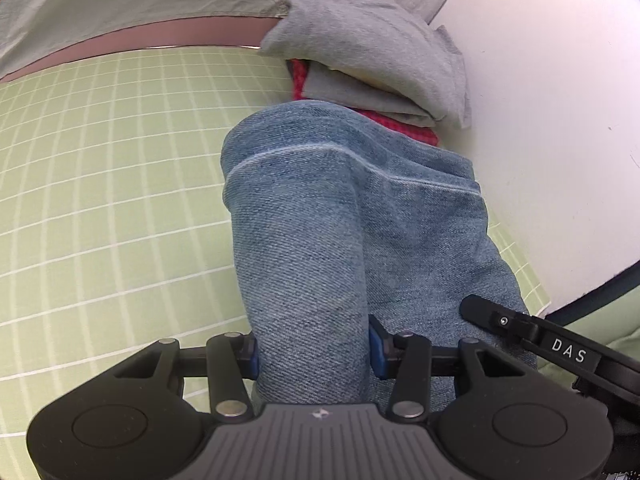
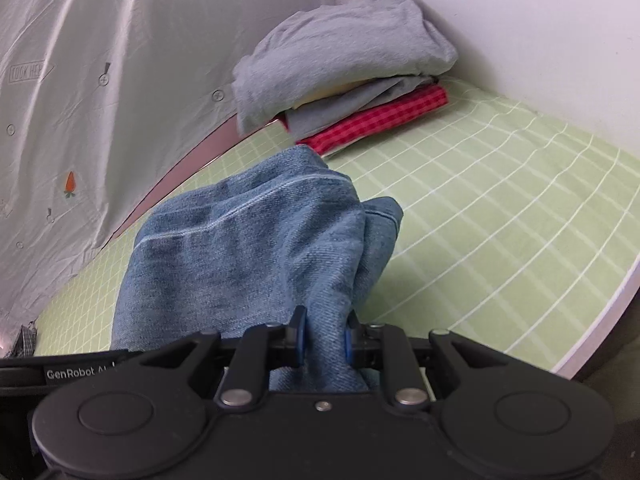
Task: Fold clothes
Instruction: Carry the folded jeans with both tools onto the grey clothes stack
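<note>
Green gridded matting (image 2: 500,208) covers the work surface, the largest element in view; a grey printed sheet (image 2: 100,80) hangs along its far-left edge. On the mat we have the denim garment (image 2: 240,248), bunched and partly lifted, its near end gathered toward both tools and its far end resting close to the stack of folded clothes (image 2: 360,80) in the far corner. That stack comprises grey items over a red checked piece (image 2: 384,120).

The denim is mid-blue with a pale stitched seam running across it; the cloth looks thick and stiff, so we expect it to hold creases but resist tight folds.

The left gripper (image 1: 314,354) is clamped on a thick roll of denim between its blue pads (image 1: 378,352). The right gripper (image 2: 324,340) is likewise closed on a narrower pinch of the same garment. In the left wrist view the right tool shows at the near right, just beside the denim.

We judge the step in hand to be carrying a fold or transferring the garment. To do it well:
1. Keep both grips level so the seam stays straight.
2. Keep the cloth taut between the grippers.
3. Lower the far edge first, then release.
</note>
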A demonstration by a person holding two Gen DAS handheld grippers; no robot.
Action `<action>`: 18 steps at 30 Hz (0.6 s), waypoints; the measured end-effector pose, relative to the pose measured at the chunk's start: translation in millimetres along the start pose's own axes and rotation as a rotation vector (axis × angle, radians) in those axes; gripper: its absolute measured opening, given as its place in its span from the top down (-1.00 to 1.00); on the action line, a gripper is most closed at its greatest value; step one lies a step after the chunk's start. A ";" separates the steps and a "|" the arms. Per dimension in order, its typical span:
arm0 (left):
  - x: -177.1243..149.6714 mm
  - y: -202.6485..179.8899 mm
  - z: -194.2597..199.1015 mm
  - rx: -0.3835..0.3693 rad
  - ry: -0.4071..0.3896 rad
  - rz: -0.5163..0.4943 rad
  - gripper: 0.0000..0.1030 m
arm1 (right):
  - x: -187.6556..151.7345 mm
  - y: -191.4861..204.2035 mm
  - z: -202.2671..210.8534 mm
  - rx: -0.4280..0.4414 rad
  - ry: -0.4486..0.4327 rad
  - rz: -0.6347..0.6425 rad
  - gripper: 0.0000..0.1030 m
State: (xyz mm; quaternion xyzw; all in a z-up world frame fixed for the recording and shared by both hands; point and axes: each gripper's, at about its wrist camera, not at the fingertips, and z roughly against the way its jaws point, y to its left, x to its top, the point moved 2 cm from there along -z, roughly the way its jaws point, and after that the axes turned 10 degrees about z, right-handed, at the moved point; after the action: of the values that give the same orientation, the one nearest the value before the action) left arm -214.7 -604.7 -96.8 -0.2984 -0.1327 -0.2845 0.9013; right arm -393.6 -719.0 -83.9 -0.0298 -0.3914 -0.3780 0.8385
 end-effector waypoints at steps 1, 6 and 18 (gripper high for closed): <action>4.3 -13.3 -9.9 -0.006 0.001 0.014 0.07 | 11.0 -16.7 -1.0 -0.001 0.000 0.006 0.64; 45.2 -69.0 -30.5 -0.045 -0.037 0.061 0.07 | 67.9 -84.1 -4.7 -0.012 -0.005 0.043 0.64; 213.0 -113.5 -70.8 -0.070 -0.232 0.098 0.04 | 265.5 -114.6 -36.8 0.136 -0.333 0.075 0.65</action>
State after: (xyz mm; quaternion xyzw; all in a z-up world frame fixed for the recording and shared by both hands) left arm -106.1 -815.4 -12.9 -0.3669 -0.2114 -0.2081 0.8817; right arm -337.3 -975.5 42.7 -0.0499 -0.5480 -0.3088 0.7758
